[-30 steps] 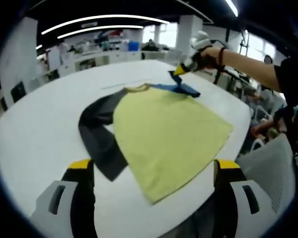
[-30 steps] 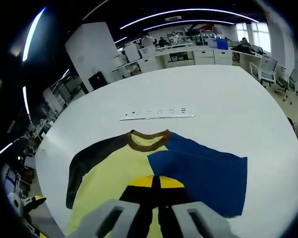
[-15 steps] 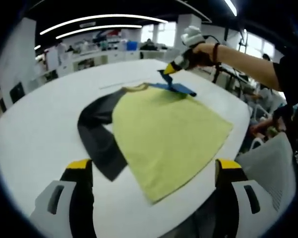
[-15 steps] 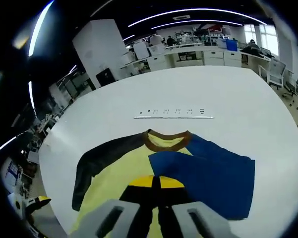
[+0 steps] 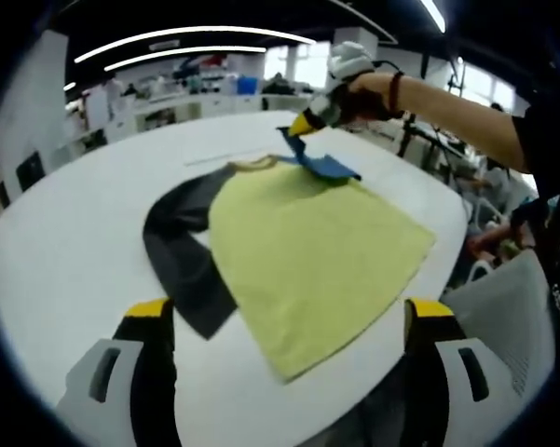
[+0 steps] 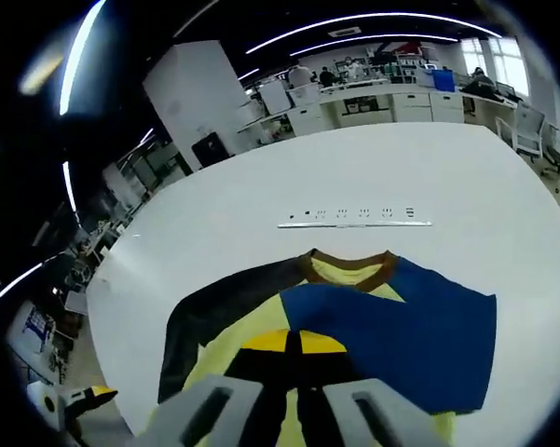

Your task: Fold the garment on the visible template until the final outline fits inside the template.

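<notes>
Yellow cotton T-shirt point(image 5: 317, 251) with one dark grey sleeve point(image 5: 182, 256), one blue sleeve point(image 6: 396, 335) was spread at white round table's point(image 5: 65, 242) right edge.

Left gripper point(image 5: 284, 326) was held spread, empty, at near edge.

Right gripper point(image 6: 300, 346) was clamped on blue sleeve, lifted over collar.

Fabric judged light, limp, prone to sagging; best pinched at cuffs, hem corners.

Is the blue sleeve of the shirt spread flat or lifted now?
Lifted: the right gripper is shut on the blue sleeve, raising its end above the yellow shirt body.
</notes>
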